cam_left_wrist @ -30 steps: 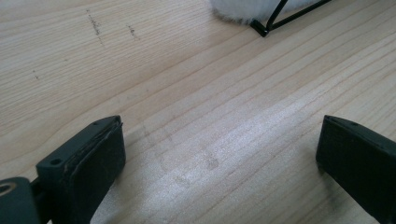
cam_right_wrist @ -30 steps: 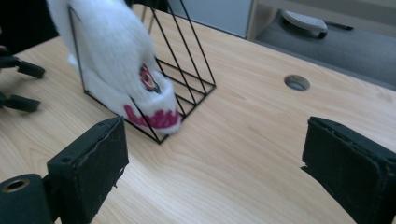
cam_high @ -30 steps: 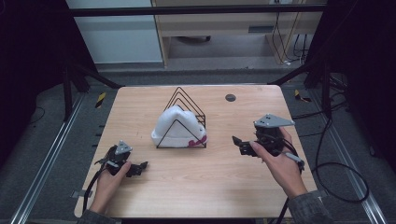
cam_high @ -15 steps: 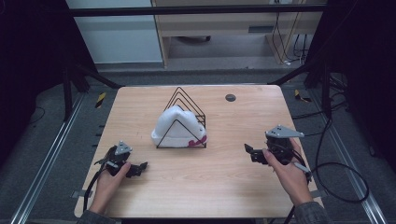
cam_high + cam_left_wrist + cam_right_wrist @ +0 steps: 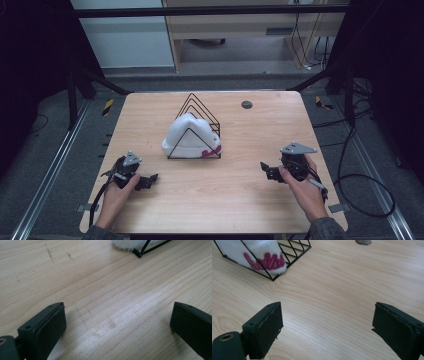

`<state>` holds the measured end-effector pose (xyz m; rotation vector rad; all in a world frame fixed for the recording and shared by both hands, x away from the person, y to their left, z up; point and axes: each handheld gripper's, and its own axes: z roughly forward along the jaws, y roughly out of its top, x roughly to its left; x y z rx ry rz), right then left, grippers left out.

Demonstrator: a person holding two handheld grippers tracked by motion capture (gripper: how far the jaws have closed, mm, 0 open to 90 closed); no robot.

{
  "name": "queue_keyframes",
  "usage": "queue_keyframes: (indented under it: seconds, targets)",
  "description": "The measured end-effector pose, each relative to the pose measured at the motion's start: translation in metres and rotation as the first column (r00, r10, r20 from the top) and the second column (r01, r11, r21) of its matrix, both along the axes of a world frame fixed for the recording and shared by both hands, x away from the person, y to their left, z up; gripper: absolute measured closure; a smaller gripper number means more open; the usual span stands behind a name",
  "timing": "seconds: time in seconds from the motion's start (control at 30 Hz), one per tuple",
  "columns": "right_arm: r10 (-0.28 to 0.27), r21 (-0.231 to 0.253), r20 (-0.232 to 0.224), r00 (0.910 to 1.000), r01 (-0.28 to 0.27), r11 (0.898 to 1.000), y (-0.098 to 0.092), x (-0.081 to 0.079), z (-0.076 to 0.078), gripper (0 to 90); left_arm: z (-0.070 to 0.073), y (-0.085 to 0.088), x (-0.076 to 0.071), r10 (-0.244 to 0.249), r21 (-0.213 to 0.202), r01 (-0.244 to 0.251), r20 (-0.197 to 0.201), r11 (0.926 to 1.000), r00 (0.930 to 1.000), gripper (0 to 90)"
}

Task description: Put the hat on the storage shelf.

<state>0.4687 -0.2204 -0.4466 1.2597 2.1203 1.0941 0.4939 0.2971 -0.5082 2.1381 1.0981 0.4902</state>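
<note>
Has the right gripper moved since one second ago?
Yes. The right gripper has pulled back toward the person, farther from the wire rack.

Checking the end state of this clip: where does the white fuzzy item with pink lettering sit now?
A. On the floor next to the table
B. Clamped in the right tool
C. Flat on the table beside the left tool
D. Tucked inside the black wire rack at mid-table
D: the white fuzzy item sits within the black wire rack, while the left tool and right tool stand open and apart from it.
</note>
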Motion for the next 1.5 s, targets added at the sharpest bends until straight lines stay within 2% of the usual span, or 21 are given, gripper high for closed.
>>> queue_keyframes:
  seconds: [0.23, 0.5, 0.9, 1.5]
  targets:
    - [0.006, -0.014, -0.037, 0.9993, -0.007, 1.000, 0.008, 0.008, -0.019, 9.9, 0.000, 0.000, 0.000, 0.000, 0.000, 0.000, 0.000, 1.0000, 1.0000, 0.0]
    - [0.018, -0.021, -0.059, 0.9981, -0.019, 1.000, 0.022, 0.012, -0.033, 10.1, 0.000, 0.000, 0.000, -0.001, 0.000, 0.001, 0.000, 1.0000, 1.0000, 0.0]
    - [0.034, -0.044, -0.070, 0.9970, -0.037, 0.998, 0.037, 0.016, -0.046, 10.6, 0.000, 0.000, 0.000, 0.000, 0.000, 0.000, 0.000, 1.0000, 1.0000, 0.0]
    - [0.009, -0.031, -0.081, 0.9967, -0.011, 0.999, 0.047, 0.024, -0.056, 10.8, 0.000, 0.000, 0.000, -0.001, 0.000, 0.001, -0.001, 1.0000, 1.0000, 0.0]
